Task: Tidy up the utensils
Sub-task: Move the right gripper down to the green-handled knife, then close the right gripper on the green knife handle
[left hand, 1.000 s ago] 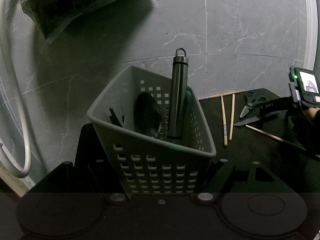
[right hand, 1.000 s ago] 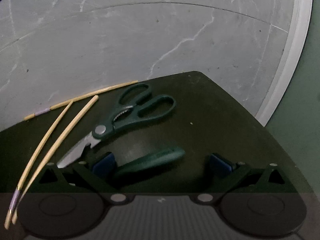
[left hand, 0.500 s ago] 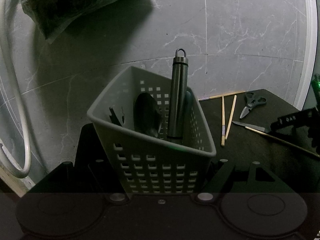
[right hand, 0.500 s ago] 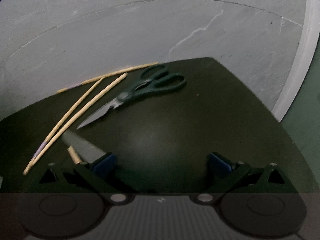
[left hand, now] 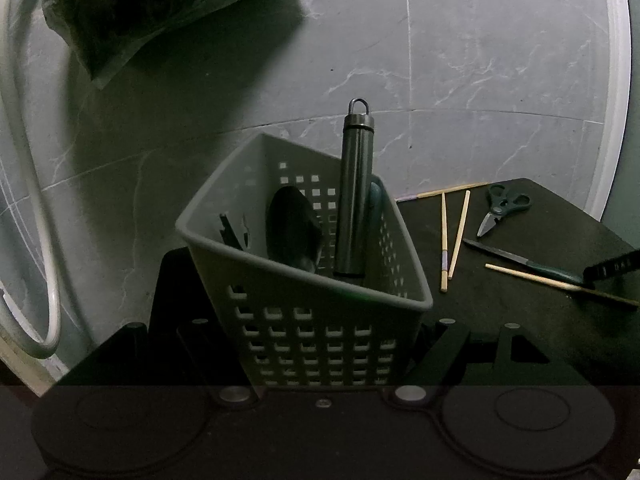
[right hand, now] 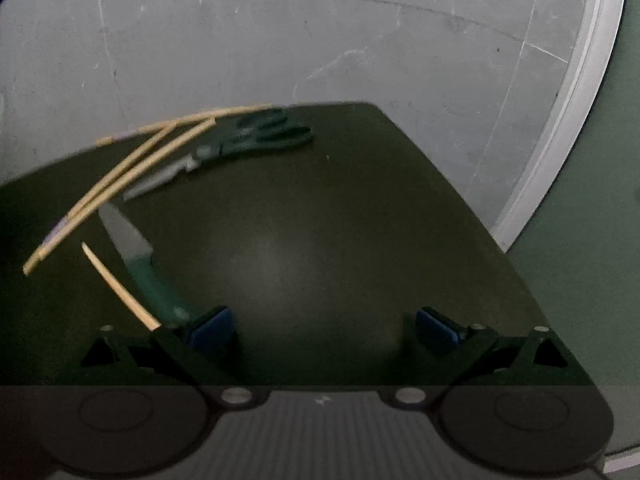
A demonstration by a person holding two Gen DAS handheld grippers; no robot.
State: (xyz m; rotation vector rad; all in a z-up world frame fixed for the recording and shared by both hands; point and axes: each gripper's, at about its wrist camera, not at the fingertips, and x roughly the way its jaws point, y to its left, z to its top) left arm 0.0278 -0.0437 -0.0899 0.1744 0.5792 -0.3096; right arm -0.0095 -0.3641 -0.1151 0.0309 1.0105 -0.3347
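My left gripper (left hand: 324,360) is shut on a grey perforated basket (left hand: 224,188), one finger on each side wall. A dark spoon (left hand: 294,228), a metal cylinder handle with a ring (left hand: 355,192) and smaller dark utensils (left hand: 230,232) stand in the basket. To its right on the black mat lie several chopsticks (left hand: 458,234), green-handled scissors (left hand: 504,208) and a green-handled knife (left hand: 520,260). My right gripper (right hand: 324,328) hangs open above the mat with nothing between its blue pads (right hand: 210,328). The knife (right hand: 136,256) and one chopstick (right hand: 120,288) lie just left of its left finger. The scissors (right hand: 248,140) lie farther off.
The black mat (right hand: 400,220) ends in a rounded corner at the far right. Beyond it is grey marbled tile and a white skirting strip (right hand: 560,140). A dark plastic bag (left hand: 152,8) lies at the upper left, and a white hose (left hand: 32,240) loops along the left edge.
The right gripper has drawn back from the scissors and knife. The knife handle, once between its fingers, now lies left of the left finger. The left gripper and basket have not moved.
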